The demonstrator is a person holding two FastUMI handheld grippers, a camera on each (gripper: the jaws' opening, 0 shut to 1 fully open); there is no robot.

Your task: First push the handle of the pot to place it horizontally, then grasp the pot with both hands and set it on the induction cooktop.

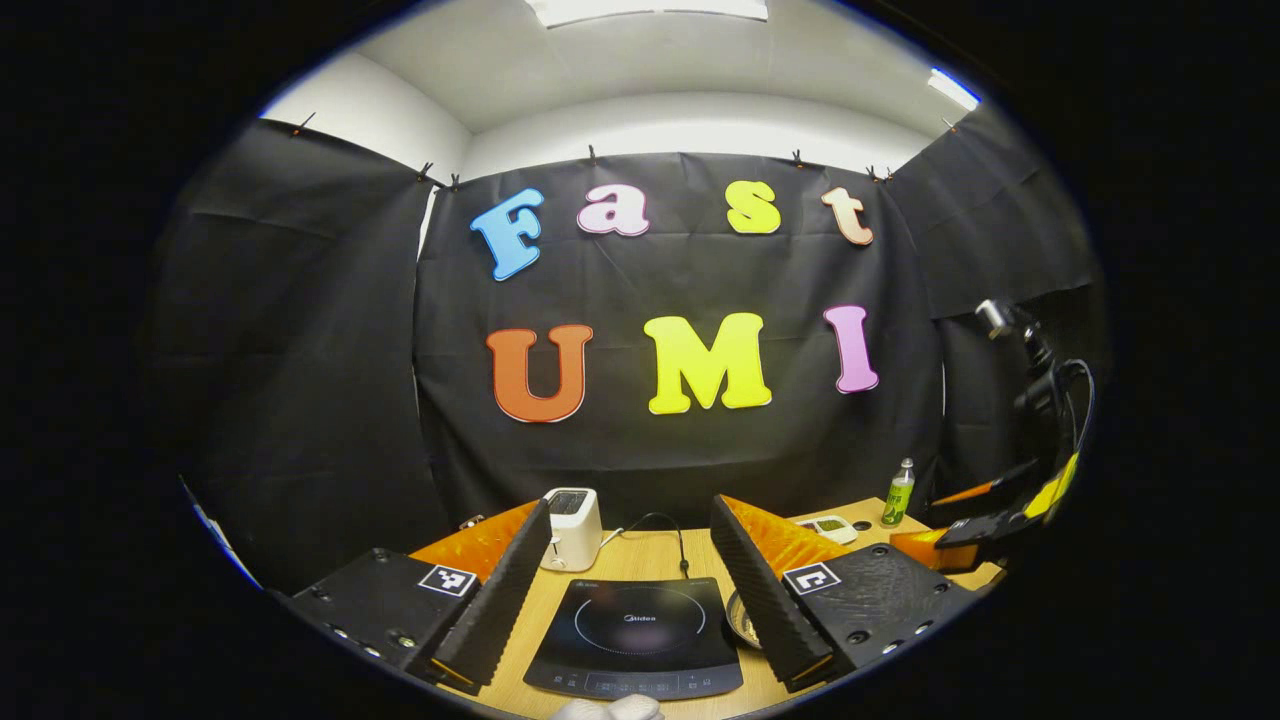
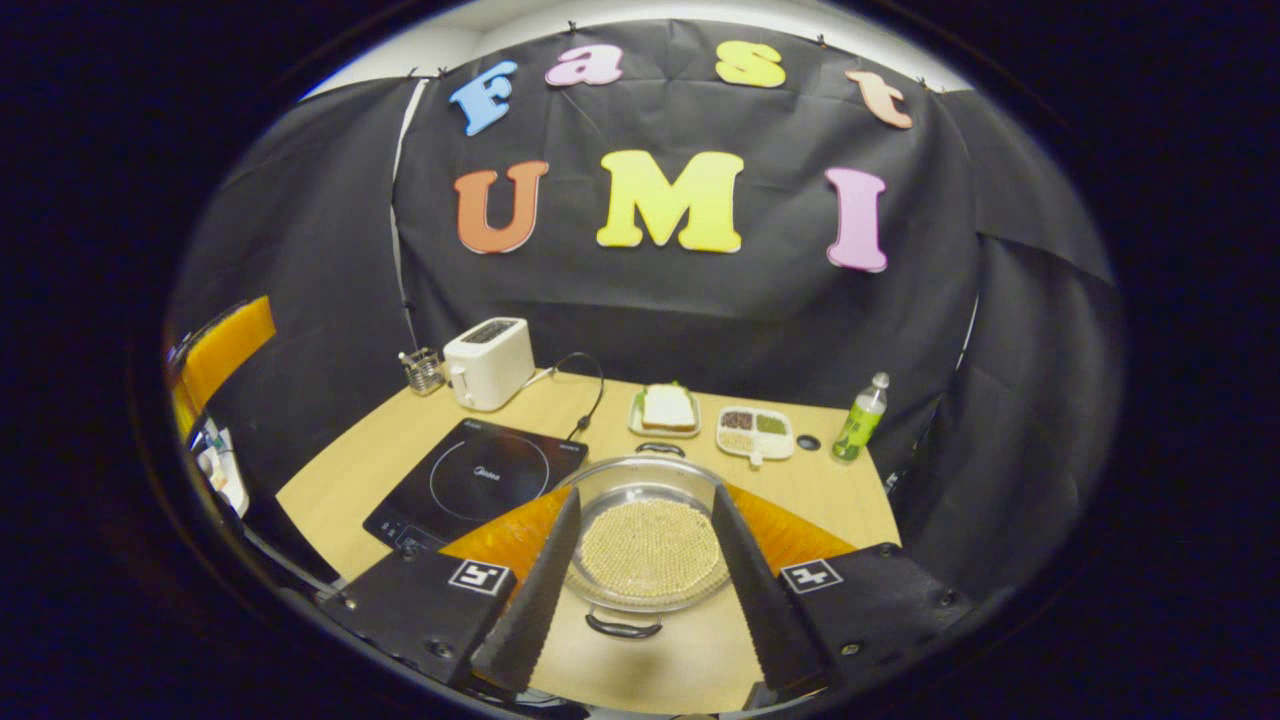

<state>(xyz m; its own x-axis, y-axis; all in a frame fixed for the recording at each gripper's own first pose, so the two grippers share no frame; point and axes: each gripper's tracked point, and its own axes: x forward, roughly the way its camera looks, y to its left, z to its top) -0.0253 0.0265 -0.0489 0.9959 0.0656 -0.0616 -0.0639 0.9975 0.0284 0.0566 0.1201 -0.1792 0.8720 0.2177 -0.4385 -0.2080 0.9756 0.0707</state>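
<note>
A shallow steel pot (image 2: 650,545) holding pale beads stands on the wooden table (image 2: 820,495), just right of the black induction cooktop (image 2: 480,480). One black handle (image 2: 622,627) points toward me and the other (image 2: 660,449) points to the back wall. My right gripper (image 2: 647,490) hovers open over the pot, a finger on each side, touching nothing. My left gripper (image 1: 632,502) is open above the cooktop (image 1: 635,640), and the pot's rim (image 1: 740,620) peeks out beside its right finger. The right gripper (image 1: 1000,510) shows at the far right of the left gripper view.
At the back stand a white toaster (image 2: 488,362) with its cord, a wire holder (image 2: 423,370), a plate with bread (image 2: 667,410), a divided dish (image 2: 757,430) and a green bottle (image 2: 860,418). A gloved hand (image 1: 610,708) sits at the table's front edge.
</note>
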